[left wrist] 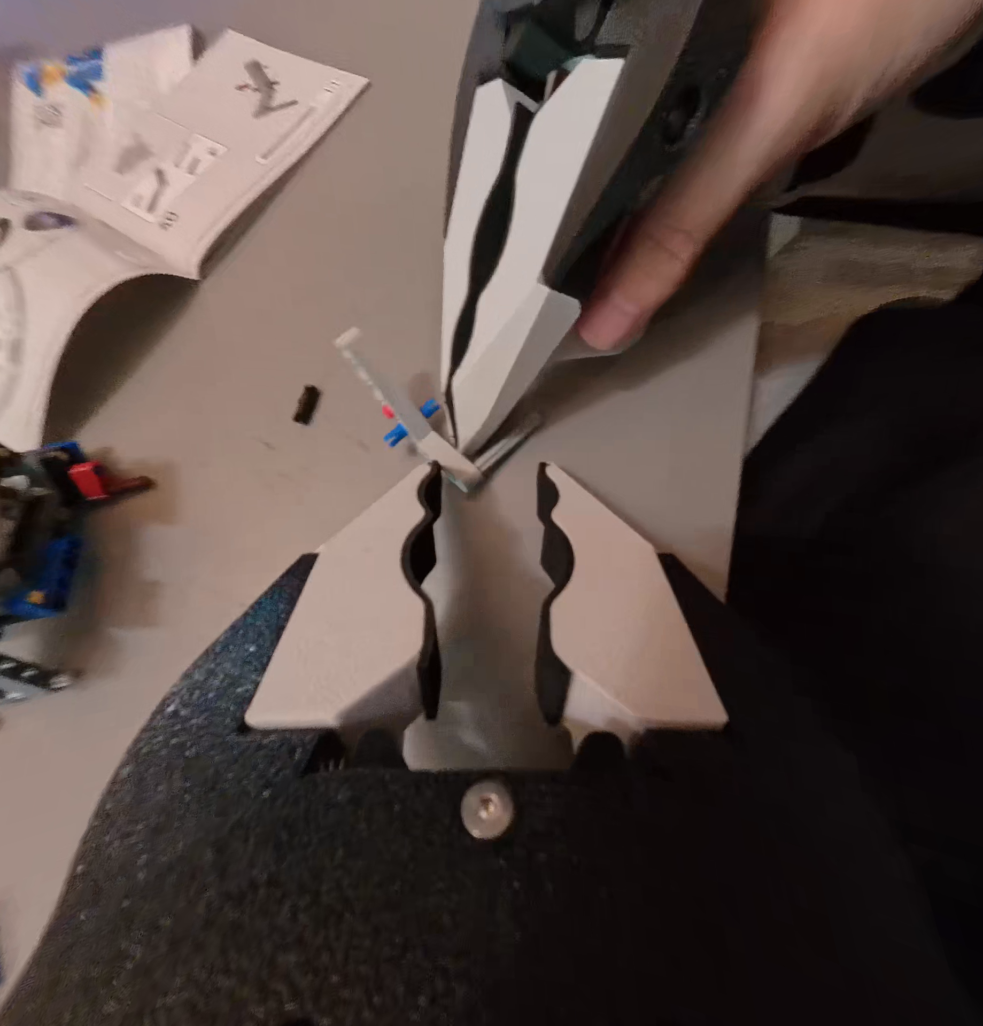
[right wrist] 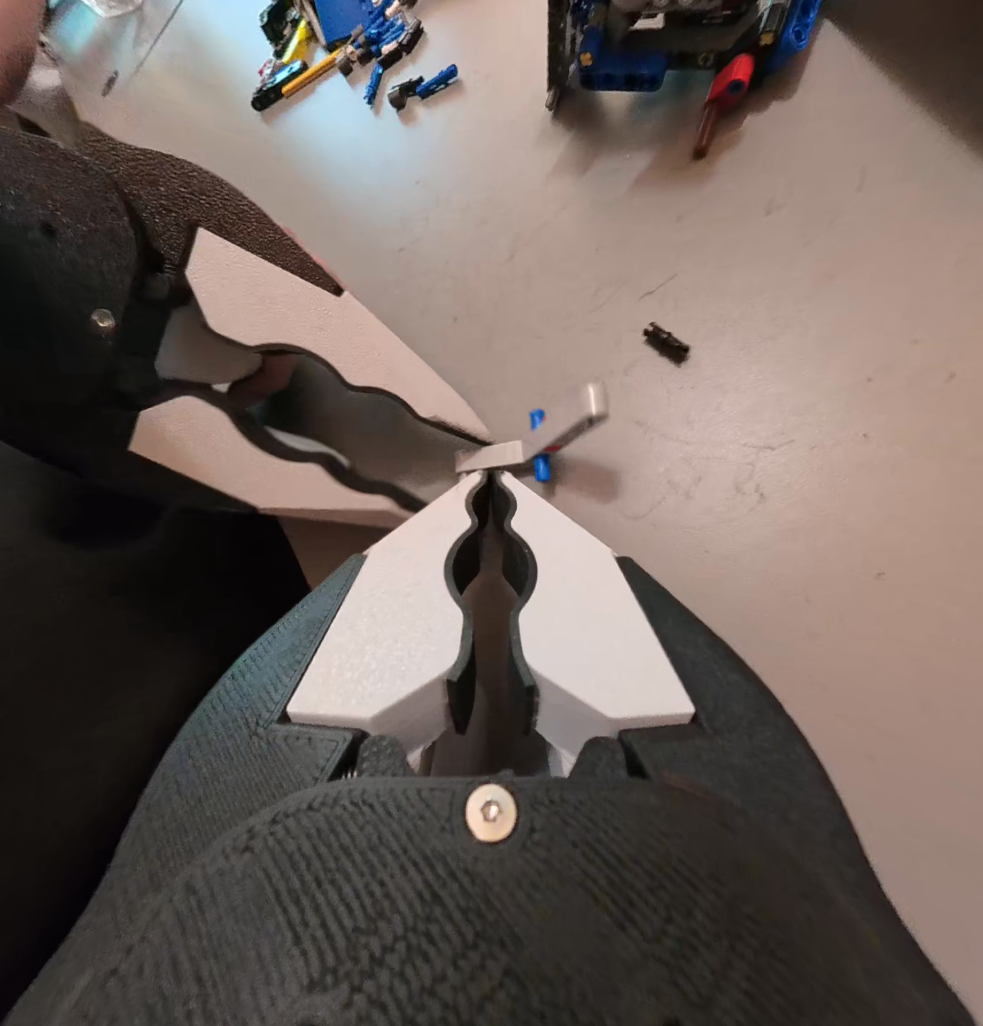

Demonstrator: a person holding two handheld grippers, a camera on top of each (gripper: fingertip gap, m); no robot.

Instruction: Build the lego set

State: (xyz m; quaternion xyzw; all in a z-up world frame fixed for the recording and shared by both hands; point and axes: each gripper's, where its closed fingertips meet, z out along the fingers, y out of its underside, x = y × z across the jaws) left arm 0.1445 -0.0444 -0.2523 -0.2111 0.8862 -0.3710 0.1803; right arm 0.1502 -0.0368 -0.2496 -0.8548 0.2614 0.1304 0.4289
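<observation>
At mid-frame in both views the right gripper (right wrist: 490,474) had its fingers pinched nearly closed on the near end of a grey angled beam (right wrist: 555,430) carrying blue pins (right wrist: 541,466) — held just above the counter (right wrist: 811,499). The left gripper (left wrist: 486,472), fingers spread wide and holding nothing, sat just beside that beam. A black pin (right wrist: 665,343) lay loose nearby on the counter. The step looked like fitting pins into the beam; next, the left gripper would probably need to fetch that pin.
</observation>
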